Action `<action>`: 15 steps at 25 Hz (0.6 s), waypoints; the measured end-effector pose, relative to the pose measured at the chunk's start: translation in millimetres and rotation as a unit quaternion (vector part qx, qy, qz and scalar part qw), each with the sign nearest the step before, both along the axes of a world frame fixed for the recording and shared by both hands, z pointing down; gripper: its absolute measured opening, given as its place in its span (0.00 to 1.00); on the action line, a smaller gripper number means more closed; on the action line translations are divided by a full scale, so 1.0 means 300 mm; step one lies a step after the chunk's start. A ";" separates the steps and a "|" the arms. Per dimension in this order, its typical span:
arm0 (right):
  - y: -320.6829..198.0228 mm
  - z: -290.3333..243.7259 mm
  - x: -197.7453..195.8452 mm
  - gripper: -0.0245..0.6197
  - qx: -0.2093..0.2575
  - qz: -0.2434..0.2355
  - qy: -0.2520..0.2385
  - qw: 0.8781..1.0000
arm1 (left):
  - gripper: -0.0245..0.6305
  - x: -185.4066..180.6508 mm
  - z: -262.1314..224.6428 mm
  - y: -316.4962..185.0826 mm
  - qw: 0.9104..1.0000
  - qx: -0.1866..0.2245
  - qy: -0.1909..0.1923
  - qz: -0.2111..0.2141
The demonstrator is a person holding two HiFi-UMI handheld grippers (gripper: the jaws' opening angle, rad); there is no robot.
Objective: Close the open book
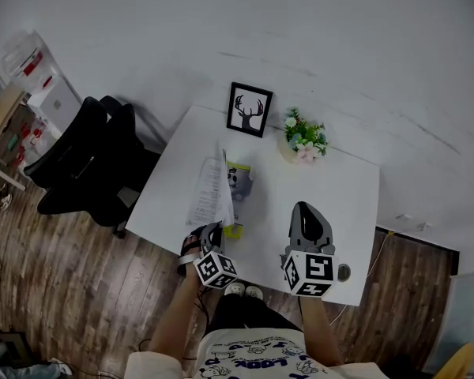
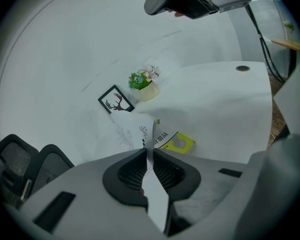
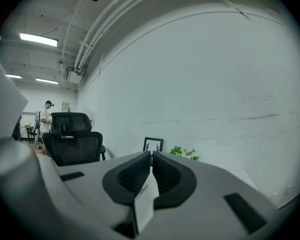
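Left gripper view: left gripper [image 2: 146,151] clamped on a raised page [image 2: 134,130] of the book [image 2: 177,143] | right gripper [image 3: 151,155] jaws pressed together, empty | table [image 1: 336,204] white

Left gripper [image 1: 211,231] clamped, tilted down, right gripper [image 1: 303,209] closed

Framed deer picture [image 1: 250,109] standing at table [image 1: 332,204] back edge, flower pot [image 1: 305,142] sitting beside; black chairs [image 1: 87,160] standing left, perhaps two.
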State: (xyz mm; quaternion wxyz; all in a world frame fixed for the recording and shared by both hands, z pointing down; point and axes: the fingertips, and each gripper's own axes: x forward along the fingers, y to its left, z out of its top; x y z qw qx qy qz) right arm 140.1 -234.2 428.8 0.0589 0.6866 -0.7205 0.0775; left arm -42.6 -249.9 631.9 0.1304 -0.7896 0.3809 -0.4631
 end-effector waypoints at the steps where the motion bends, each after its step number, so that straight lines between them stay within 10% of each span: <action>1: -0.002 0.001 0.001 0.09 0.000 0.000 0.001 1.000 | 0.11 -0.005 0.005 -0.002 1.000 -0.004 0.002 -0.005; 15: -0.011 0.022 0.015 0.09 -0.009 0.006 0.001 1.000 | 0.11 -0.068 0.085 -0.023 0.996 -0.047 0.020 -0.066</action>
